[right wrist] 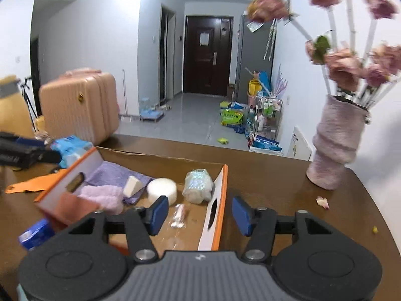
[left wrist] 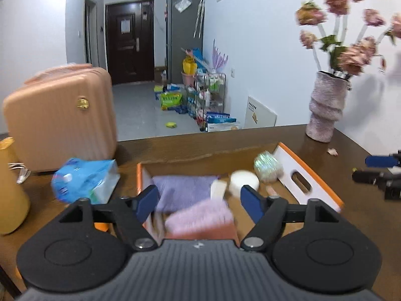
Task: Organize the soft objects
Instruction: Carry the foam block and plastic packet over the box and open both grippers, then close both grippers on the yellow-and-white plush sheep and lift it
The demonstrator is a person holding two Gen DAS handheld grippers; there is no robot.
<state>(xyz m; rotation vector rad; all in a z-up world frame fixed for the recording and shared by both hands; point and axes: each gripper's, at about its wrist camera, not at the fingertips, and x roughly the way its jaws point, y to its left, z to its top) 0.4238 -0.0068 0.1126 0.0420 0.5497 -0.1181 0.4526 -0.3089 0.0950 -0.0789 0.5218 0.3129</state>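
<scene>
An orange-rimmed cardboard box [left wrist: 300, 180] [right wrist: 218, 200] sits on the brown table. Inside lie a purple towel [left wrist: 183, 188] [right wrist: 110, 173], a fluffy pink cloth [left wrist: 200, 215] [right wrist: 102, 195] on a reddish cloth [left wrist: 208, 230], a white round sponge [left wrist: 244, 180] [right wrist: 161, 190], a white wedge sponge [right wrist: 131, 185] and a shiny bagged scrubber [left wrist: 268, 166] [right wrist: 198, 185]. My left gripper [left wrist: 200, 205] hovers open over the pink cloth without touching it. My right gripper [right wrist: 200, 213] stands open astride the box's right wall, with its pads clear of the wall.
A pink suitcase [left wrist: 60, 118] and a blue tissue pack [left wrist: 85, 178] stand left of the box. A vase of flowers [left wrist: 325, 110] [right wrist: 335, 150] stands at the back right. A loose orange flap [right wrist: 32, 183] and a blue packet [right wrist: 35, 233] lie at the left.
</scene>
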